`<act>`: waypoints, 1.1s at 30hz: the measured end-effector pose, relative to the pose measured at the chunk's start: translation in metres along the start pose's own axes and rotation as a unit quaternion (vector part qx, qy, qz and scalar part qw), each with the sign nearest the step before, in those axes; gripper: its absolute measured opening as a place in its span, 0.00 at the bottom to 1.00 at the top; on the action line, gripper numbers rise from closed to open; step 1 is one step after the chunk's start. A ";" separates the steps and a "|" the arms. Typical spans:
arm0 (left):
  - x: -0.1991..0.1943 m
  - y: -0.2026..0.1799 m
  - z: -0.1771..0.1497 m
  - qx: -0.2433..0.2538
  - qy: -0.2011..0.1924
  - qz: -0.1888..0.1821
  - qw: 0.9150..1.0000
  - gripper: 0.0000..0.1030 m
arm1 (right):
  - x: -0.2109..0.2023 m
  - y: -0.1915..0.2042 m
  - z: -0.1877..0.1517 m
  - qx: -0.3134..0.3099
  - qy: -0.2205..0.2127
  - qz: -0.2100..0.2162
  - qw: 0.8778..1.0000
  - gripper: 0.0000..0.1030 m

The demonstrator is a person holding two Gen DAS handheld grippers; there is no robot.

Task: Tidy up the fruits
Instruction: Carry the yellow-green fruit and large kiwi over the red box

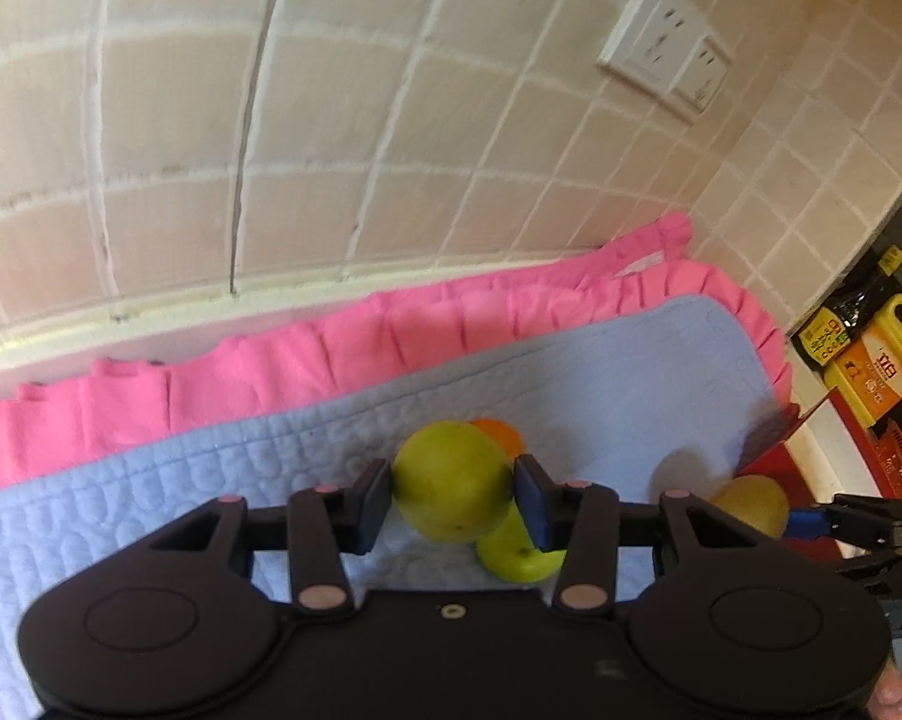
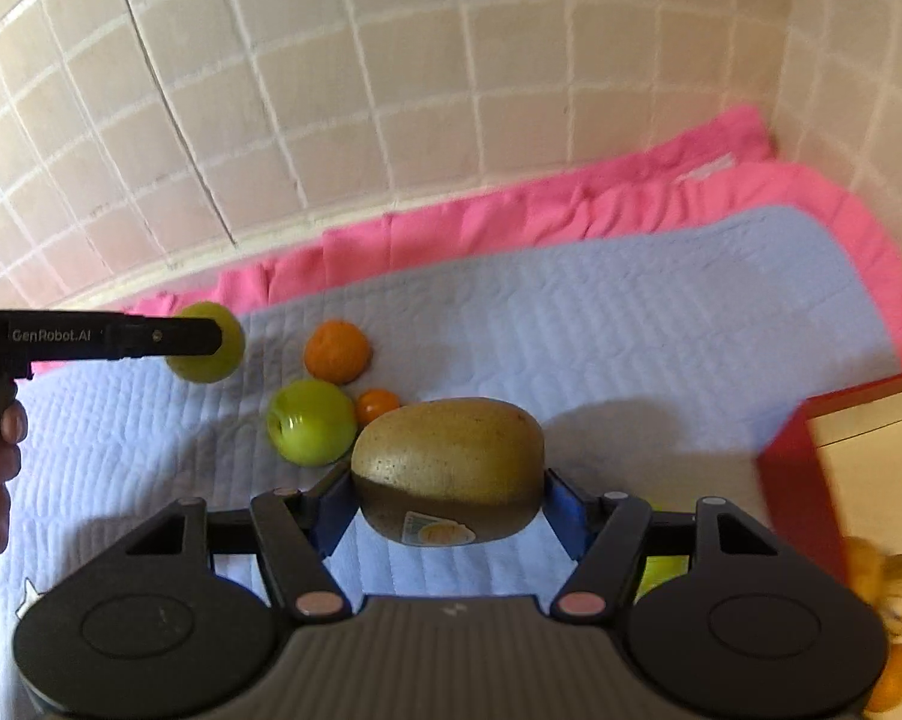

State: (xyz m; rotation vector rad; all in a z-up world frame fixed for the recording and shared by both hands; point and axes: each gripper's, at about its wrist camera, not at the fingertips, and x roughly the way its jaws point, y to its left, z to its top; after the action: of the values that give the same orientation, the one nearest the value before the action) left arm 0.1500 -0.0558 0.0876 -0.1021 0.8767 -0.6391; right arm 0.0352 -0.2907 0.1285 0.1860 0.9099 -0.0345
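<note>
Two grippers grasp fruit: left gripper (image 1: 454,501) a yellow-green apple (image 1: 451,480), right gripper (image 2: 447,507) a brown stickered kiwi (image 2: 447,462).

On the quilted mat (image 2: 631,312), two oranges (image 2: 336,351) lie behind an apple (image 2: 309,423)

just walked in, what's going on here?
A person is sorting fruit with two handheld tongs. The left tongs grip a green apple; the right tongs grip a kiwi. Both fruits are held above the blue quilted mat, where another green apple and two oranges lie.
</note>
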 end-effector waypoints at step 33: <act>0.014 -0.354 0.042 0.199 -0.046 -0.181 0.962 0.52 | -0.243 -0.241 -0.079 0.171 -0.175 -0.191 0.951 0.66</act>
State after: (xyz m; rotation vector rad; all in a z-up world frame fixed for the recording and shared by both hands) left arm 0.0180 -0.3582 0.2245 0.0740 0.6274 -1.1334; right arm -0.2020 -0.5253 0.2370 0.3116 0.5671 -0.5720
